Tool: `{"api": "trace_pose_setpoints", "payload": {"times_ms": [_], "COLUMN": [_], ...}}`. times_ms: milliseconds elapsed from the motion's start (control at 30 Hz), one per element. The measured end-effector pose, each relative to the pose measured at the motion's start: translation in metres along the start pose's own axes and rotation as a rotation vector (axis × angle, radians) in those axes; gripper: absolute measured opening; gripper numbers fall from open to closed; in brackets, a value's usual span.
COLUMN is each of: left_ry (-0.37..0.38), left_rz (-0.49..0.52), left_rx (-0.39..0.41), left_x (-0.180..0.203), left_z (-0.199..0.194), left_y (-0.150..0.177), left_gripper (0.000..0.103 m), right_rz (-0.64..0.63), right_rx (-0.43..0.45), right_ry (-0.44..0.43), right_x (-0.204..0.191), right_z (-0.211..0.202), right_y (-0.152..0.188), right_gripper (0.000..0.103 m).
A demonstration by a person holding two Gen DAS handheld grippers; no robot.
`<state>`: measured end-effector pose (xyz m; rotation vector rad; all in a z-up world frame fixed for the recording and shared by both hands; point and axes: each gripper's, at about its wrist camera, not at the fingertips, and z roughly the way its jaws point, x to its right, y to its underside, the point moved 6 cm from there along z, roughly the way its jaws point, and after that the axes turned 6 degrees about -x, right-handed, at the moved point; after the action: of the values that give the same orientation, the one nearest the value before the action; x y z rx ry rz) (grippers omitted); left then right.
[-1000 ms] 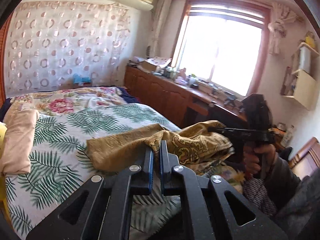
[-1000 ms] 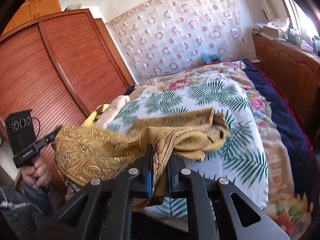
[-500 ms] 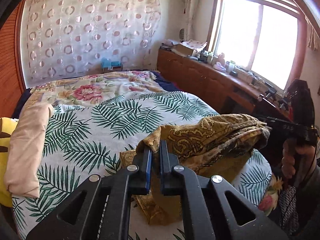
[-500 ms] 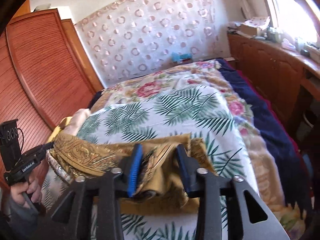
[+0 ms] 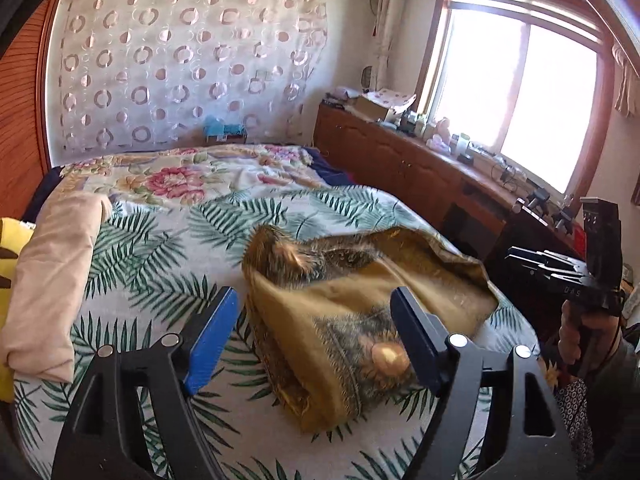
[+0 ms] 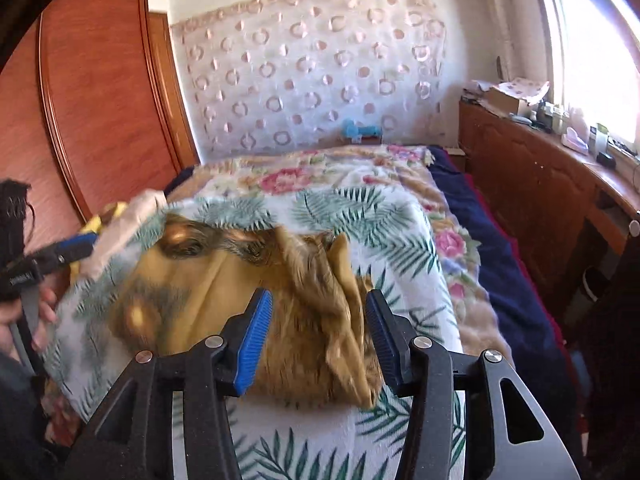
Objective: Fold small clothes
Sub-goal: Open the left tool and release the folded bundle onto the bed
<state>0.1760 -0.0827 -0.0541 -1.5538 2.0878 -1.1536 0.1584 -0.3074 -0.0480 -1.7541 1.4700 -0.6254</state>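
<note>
Left wrist: golden cloth point(image 5: 360, 320) near bed point(image 5: 160, 280) edge.

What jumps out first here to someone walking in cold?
A crumpled golden patterned cloth lies in a heap on the palm-leaf bedspread, near the bed's foot. In front of it the left gripper and the right gripper both stand open, clear of the fabric. A bright window glares over a cluttered wooden counter on the right.

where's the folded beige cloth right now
In the left wrist view the folded beige cloth lies along the left edge of the palm-leaf bedspread, beside a yellow item, well left of the gold patterned garment.
</note>
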Motion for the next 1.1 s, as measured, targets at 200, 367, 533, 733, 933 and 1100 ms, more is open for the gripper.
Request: {"api": "trace_pose_setpoints", "payload": {"times_ms": [200,367,533,733,933,1100], "left_ry": [-0.022,-0.025,-0.031,-0.022,0.042,0.075], "left_rz": [-0.012,-0.001,-0.003,-0.022,-0.039,-0.035], "left_rx": [-0.107,-0.129,-0.137,-0.145,-0.125,-0.142], "left_x": [-0.003,0.004,0.003,-0.001,0.001,0.004], "left_z": [0.03,0.037,0.037,0.034,0.032,0.04], "left_y": [0.026,0.036,0.04,0.049,0.051,0.041], "left_gripper": [0.079,0.079,0.079,0.079,0.056,0.04], "right_rz": [-0.081,-0.138,-0.124,0.012,0.013,0.019], "right_rx": [-0.066,-0.101,-0.135,-0.103,-0.083,-0.14], "right_ry": [0.016,0.057,0.218,0.218,0.042,0.0], "right_x": [-0.008,-0.009,0.017,0.043,0.021,0.015], "right_z": [0.027,0.054,0.059,0.038,0.016,0.026], "right_y": [-0.003,-0.023,-0.038,-0.038,-0.021,-0.014], "right_gripper": [0.051,0.05,0.023,0.024,0.048,0.051]}}
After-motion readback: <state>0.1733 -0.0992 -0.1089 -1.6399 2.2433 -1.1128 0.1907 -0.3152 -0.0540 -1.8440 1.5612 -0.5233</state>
